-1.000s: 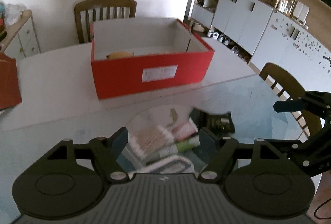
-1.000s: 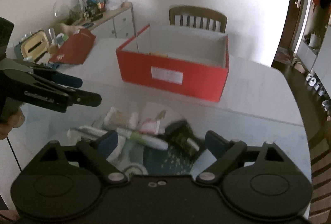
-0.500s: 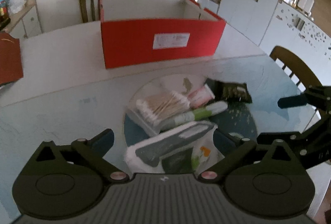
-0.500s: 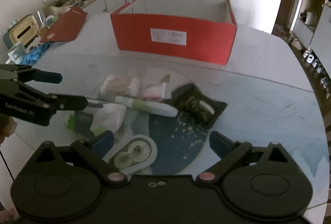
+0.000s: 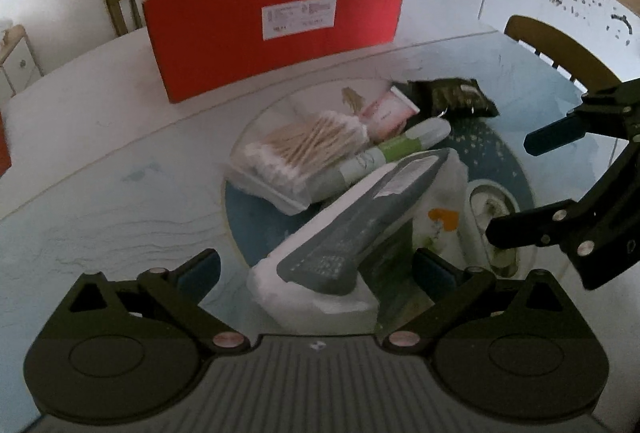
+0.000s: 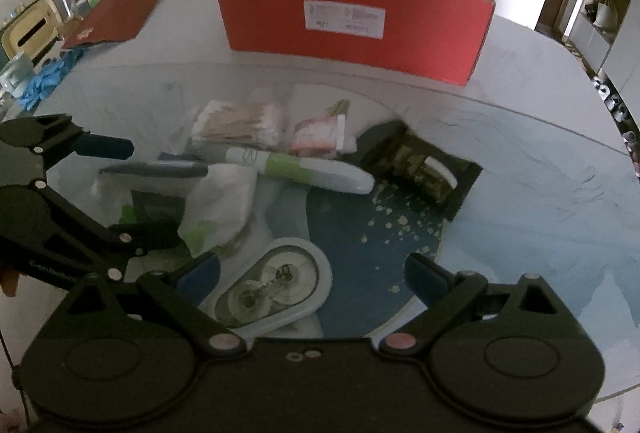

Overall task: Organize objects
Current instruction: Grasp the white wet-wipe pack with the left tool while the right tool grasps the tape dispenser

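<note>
My left tongs (image 5: 316, 267) stand wide apart over the near end of a grey-and-white packet (image 5: 360, 217), which lies between the fingers without either pad pressing it. My right tongs (image 6: 312, 273) are spread just as wide above a pale oval tape dispenser (image 6: 276, 291), also not touching it. Taking the red box (image 5: 272, 29) at the far side of the surface (image 5: 112, 169) as landmark: everything I have to sort lies in a loose heap in front of it, none of it inside as far as I can see. Nearest the box sit a bag of cotton swabs (image 5: 308, 149), a small pink tube (image 5: 390, 113) and a dark foil pouch (image 5: 452, 97). A green-and-white tube (image 6: 304, 171) lies just in front of those, touching the swab bag, with the packet and the dispenser farthest from the box, closest to me
</note>
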`<control>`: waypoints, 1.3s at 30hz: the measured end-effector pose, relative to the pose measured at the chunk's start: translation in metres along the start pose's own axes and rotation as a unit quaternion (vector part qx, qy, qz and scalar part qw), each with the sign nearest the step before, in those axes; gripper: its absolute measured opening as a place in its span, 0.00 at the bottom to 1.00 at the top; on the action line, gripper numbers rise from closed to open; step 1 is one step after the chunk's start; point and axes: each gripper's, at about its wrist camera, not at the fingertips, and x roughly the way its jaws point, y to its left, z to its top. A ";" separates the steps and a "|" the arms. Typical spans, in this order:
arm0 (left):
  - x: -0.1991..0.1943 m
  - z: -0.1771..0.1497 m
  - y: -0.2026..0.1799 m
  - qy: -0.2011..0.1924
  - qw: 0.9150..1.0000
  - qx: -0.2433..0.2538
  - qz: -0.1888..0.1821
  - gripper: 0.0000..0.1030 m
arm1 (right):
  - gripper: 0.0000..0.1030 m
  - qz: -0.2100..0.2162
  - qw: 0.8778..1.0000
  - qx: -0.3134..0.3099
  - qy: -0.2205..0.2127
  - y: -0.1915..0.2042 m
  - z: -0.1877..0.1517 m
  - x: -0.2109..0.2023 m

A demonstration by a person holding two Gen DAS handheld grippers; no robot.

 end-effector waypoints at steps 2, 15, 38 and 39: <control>0.002 0.000 -0.001 0.002 1.000 0.004 -0.002 1.00 | 0.96 -0.004 1.000 -0.004 0.006 0.002 -0.001 0.004; 0.005 -0.005 0.000 0.005 1.000 -0.002 -0.015 0.99 | 0.96 0.006 1.000 0.005 0.026 0.003 -0.003 0.016; -0.015 -0.018 -0.030 -0.012 0.999 -0.011 -0.029 0.57 | 0.68 0.042 0.998 0.048 0.024 -0.012 -0.011 0.007; -0.016 -0.019 -0.030 -0.012 0.999 -0.014 -0.028 0.57 | 0.67 0.041 0.998 0.051 0.022 -0.012 -0.012 0.006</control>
